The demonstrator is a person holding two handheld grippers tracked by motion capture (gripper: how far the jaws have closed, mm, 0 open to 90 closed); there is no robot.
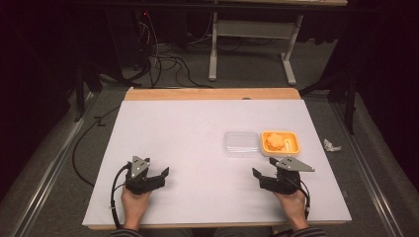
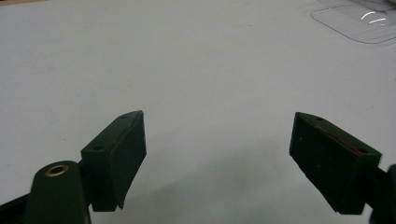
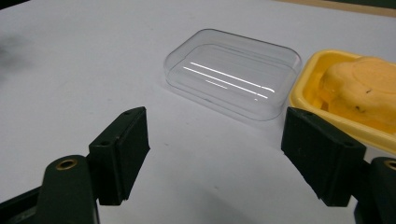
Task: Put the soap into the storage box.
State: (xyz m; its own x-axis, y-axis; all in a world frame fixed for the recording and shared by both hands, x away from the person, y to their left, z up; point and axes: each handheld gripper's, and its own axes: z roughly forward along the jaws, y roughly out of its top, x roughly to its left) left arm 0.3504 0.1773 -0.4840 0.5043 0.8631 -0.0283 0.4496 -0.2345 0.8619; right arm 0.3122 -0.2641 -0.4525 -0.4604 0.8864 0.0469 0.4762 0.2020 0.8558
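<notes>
The clear lid (image 1: 241, 143) and the yellow tray (image 1: 280, 142) with its orange lump (image 1: 274, 141) sit side by side on the desk (image 1: 188, 148), right of centre, just beyond the right tongs (image 1: 265, 174). Left tongs (image 1: 157, 176) lie well apart, far left. Both tongs are spread, holding nothing. The lid's long axis runs left to right
</notes>
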